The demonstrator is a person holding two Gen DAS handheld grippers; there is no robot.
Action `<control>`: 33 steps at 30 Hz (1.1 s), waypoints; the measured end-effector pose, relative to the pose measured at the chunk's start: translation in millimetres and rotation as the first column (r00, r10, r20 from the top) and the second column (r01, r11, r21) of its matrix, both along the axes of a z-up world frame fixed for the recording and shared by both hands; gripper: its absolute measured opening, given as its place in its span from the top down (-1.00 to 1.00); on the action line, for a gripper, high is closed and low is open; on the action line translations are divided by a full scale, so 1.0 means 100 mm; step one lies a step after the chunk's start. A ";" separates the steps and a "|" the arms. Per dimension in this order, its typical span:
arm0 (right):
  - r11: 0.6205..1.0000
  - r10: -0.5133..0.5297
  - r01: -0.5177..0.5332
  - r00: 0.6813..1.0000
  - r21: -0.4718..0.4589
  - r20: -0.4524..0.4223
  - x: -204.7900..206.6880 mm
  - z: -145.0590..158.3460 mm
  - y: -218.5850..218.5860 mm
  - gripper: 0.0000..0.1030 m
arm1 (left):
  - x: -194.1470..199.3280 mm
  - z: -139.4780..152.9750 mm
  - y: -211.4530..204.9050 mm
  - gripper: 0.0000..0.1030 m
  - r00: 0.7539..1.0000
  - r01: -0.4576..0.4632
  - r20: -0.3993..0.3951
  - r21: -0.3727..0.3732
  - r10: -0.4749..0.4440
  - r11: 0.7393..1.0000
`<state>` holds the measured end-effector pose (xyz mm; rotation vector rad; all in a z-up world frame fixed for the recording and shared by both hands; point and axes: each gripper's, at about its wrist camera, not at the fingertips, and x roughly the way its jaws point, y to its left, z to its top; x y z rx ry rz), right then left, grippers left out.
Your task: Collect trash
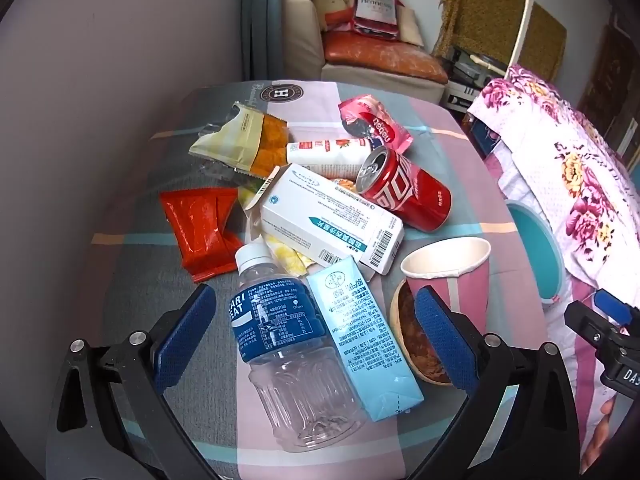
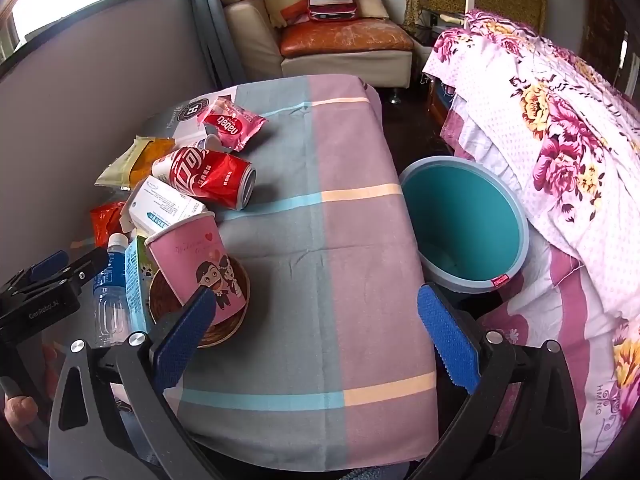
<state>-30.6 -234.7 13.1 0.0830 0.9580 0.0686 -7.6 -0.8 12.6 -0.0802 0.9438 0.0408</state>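
A pile of trash lies on the cloth-covered table [image 1: 460, 152]. In the left wrist view, my left gripper [image 1: 316, 344] is open above a clear plastic bottle [image 1: 288, 344] and a light blue drink carton [image 1: 360, 340]. Beyond them are a white medicine box [image 1: 332, 220], a red cola can [image 1: 404, 188], a pink paper cup [image 1: 456, 268] in a wicker dish [image 1: 416, 344], a red wrapper [image 1: 200, 228] and snack bags [image 1: 244, 140]. My right gripper [image 2: 316, 340] is open and empty over bare cloth, with the teal trash bin [image 2: 464, 224] to its right beside the table.
A grey wall panel [image 1: 100, 100] borders the table's left side. A floral quilt [image 2: 560, 140] lies on the right, over the bin's far side. A sofa [image 2: 344, 40] with cushions stands beyond the table's far end. The right half of the tablecloth [image 2: 340, 200] is bare.
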 end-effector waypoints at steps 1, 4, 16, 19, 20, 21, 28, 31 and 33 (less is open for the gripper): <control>1.000 -0.001 0.001 1.000 0.001 -0.001 0.00 -0.01 0.00 -0.88 | 0.00 -0.01 0.00 -0.94 1.000 0.000 0.000 0.001 0.000 1.000; 1.000 0.000 0.000 1.000 0.001 -0.007 0.01 -0.03 0.00 -0.88 | 0.00 -0.01 0.00 -0.94 1.000 0.000 -0.002 -0.002 0.000 1.000; 1.000 -0.005 0.005 1.000 0.004 -0.019 0.00 -0.09 -0.03 -0.88 | -0.03 -0.06 -0.02 -0.94 1.000 0.005 -0.011 -0.003 -0.005 1.000; 1.000 -0.006 0.006 1.000 0.007 -0.022 0.00 -0.10 -0.04 -0.88 | -0.01 -0.09 -0.02 -0.94 1.000 0.006 -0.019 -0.009 -0.006 1.000; 1.000 -0.006 0.006 1.000 0.007 -0.023 0.00 -0.10 -0.04 -0.88 | -0.02 -0.09 -0.03 -0.94 1.000 0.005 -0.019 -0.008 -0.006 1.000; 1.000 -0.007 0.007 1.000 0.008 -0.024 0.00 -0.10 -0.04 -0.88 | -0.01 -0.09 -0.02 -0.94 1.000 0.006 -0.019 -0.009 -0.006 1.000; 1.000 -0.011 0.011 0.999 0.013 -0.034 0.01 -0.13 -0.05 -0.88 | 0.03 -0.10 0.02 -0.94 1.000 0.004 -0.018 -0.016 -0.005 1.000; 1.000 -0.010 0.011 0.999 0.015 -0.036 0.01 -0.13 -0.05 -0.88 | 0.02 -0.10 0.01 -0.94 1.000 0.005 -0.018 -0.012 -0.005 1.000; 1.000 -0.009 0.010 0.999 0.014 -0.039 0.01 -0.14 -0.05 -0.88 | 0.03 -0.10 0.01 -0.94 1.000 0.006 -0.019 -0.012 -0.006 1.000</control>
